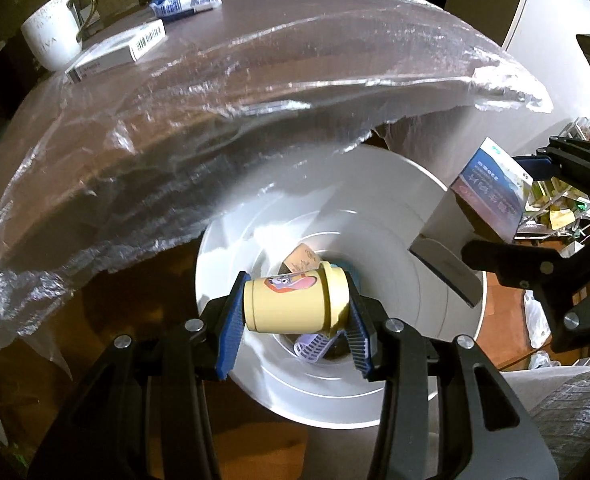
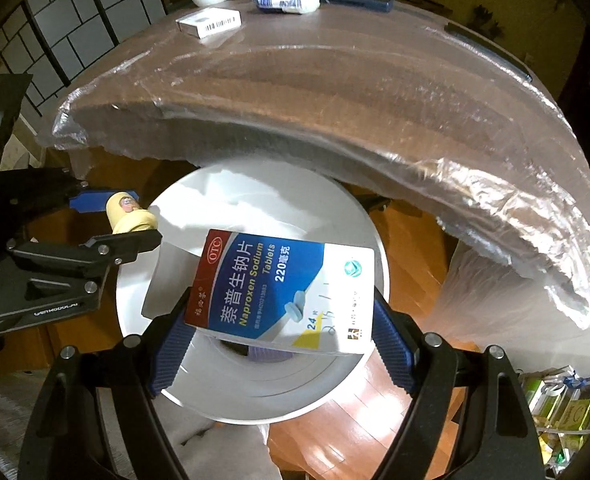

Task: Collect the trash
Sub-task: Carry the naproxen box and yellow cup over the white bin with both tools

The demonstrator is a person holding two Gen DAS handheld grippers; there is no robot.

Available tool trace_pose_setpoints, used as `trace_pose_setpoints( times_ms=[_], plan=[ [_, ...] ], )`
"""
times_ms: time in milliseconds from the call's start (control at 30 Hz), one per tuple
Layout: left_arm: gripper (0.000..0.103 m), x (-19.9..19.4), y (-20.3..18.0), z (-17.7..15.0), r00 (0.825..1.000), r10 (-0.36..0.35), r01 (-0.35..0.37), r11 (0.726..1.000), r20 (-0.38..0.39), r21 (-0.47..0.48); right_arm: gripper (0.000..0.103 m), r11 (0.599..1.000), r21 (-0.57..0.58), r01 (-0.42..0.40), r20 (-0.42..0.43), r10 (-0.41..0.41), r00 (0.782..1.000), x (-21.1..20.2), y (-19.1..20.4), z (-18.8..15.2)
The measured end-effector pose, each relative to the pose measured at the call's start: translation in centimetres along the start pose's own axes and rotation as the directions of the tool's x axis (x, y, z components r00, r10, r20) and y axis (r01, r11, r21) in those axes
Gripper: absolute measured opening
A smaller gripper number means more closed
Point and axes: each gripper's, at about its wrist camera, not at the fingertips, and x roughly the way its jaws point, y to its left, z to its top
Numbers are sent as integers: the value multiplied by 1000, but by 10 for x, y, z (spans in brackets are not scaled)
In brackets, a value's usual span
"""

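Holding two pieces of trash over the white bin (image 1: 375,392), I am at the drop-off step. My left gripper (image 1: 295,316) is clamped on a small yellow cup (image 1: 291,304), which lies sideways between the blue pads with its lid end to the right, directly above the bin's opening. My right gripper (image 2: 283,340) is clamped on a tablet box (image 2: 287,288), a flat carton printed Naproxen Sodium, held face-up with its far edge tilted out over the same bin (image 2: 255,396).

Inside the bin I can make out a tan scrap (image 1: 303,258) and something lilac with ribs (image 1: 313,348) beneath the cup, so some collecting looks done already. On the far side, the table (image 2: 335,80) under its clear plastic cover holds a white mug (image 1: 55,36), a white barcoded box (image 1: 115,54) and a blue-and-white wrapper (image 1: 187,0); whether any of these counts as trash I cannot tell.

My next move, as I judge it, is simply to let go: open the left fingers so the cup falls straight down, then open the right. The carton sits nearer the rim than the cup, and being flat and light it could land on the edge, so I would bring it a little farther over the opening before releasing.
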Motion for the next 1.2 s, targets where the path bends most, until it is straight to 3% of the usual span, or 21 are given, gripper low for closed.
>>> trace_pose_setpoints(
  times_ms=[1200],
  plan=[
    [46,66,9,-12,990,13,-8,999,-138,34,80,999,28,23,-122,-20,992,72,4,2]
  ],
)
